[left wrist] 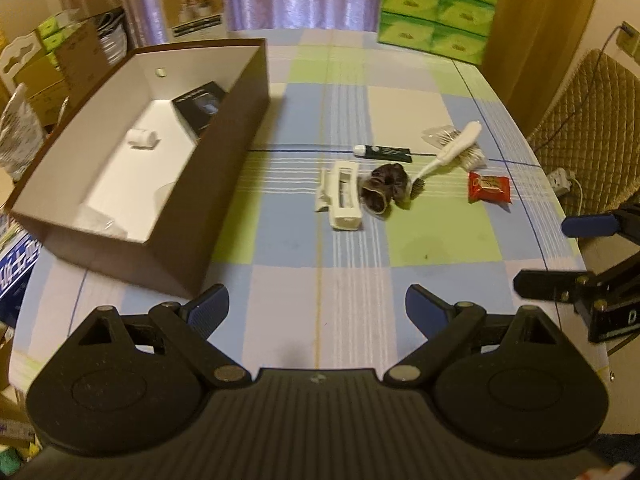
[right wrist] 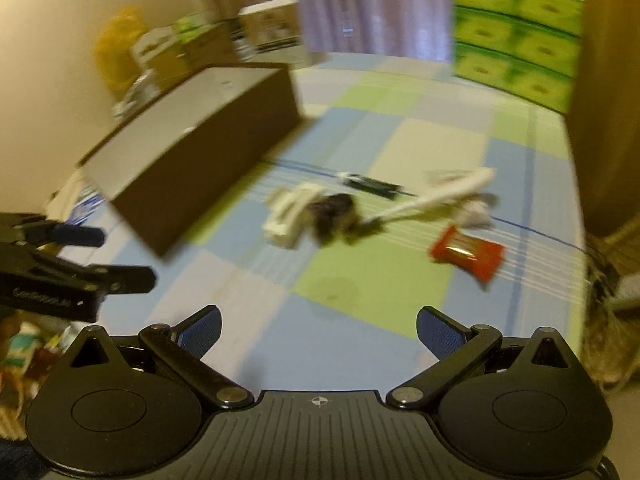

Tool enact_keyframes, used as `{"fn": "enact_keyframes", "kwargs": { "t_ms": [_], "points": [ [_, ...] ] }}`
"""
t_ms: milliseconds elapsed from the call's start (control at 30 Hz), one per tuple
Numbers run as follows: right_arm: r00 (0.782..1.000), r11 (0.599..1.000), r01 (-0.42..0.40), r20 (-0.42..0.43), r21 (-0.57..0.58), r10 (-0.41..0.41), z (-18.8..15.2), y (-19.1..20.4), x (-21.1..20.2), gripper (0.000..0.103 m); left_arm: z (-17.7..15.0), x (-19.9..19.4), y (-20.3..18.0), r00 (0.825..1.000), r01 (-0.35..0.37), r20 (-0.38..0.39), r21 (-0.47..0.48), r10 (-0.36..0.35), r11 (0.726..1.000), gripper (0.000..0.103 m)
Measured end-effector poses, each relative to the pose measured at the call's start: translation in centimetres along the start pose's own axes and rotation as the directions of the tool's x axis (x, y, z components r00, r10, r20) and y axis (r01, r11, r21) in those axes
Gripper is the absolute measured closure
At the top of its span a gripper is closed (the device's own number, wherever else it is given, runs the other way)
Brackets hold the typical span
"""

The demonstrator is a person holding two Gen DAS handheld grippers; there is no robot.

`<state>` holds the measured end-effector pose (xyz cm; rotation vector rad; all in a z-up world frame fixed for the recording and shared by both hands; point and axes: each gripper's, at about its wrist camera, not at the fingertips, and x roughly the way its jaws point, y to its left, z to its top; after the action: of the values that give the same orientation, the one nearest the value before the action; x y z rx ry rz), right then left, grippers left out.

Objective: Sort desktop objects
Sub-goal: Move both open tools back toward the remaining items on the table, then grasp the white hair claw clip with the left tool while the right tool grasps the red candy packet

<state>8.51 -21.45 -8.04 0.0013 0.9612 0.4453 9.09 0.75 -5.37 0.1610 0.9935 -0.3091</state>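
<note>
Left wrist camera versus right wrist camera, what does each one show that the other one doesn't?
Only the left wrist view looks down into the brown box, showing a white roll and a black packet inside; it also catches the right hand-held gripper at its right edge.

Only the right wrist view, which is blurred, shows the left hand-held gripper at its left edge and a yellow bag behind the box.

Both show the checked tablecloth, white clip, dark scrunchie, black tube, white brush, red snack packet and green tissue packs.
</note>
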Motion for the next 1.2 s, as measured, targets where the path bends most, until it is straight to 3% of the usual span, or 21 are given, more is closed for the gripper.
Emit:
{"fn": "enact_keyframes", "kwargs": {
  "t_ms": [367,567,700,1000,1200],
  "points": [
    [0.987,0.976,0.150,0.029,0.159,-0.156,-0.2,-4.7,0.9,0.002,2.6,4.3,-1.6,1.000,0.008,0.002,0.084,-0.009,0.996,0.013],
    [0.982,0.968,0.177,0.036,0.181,-0.186,0.3,-6.4,2.4,0.002,4.5,7.9,-1.9,1.000,0.016,-0.008,0.113,-0.015,0.993,0.029],
    [0.981,0.973,0.182,0.047,0.145,-0.190,0.7,-7.3,3.6,0.004,5.8,10.0,-1.8,1.000,0.022,-0.017,0.126,-0.020,0.992,0.032],
    [0.980,0.980,0.190,0.047,0.062,-0.193,2.0,-10.0,6.7,0.023,8.2,14.1,-1.4,0.999,0.029,-0.047,0.146,-0.022,0.989,0.037],
    [0.982,0.981,0.184,0.062,-0.060,-0.180,3.2,-10.5,8.7,0.025,9.1,16.4,-1.4,0.996,0.040,-0.081,0.159,-0.027,0.987,0.040]
  ]
}}
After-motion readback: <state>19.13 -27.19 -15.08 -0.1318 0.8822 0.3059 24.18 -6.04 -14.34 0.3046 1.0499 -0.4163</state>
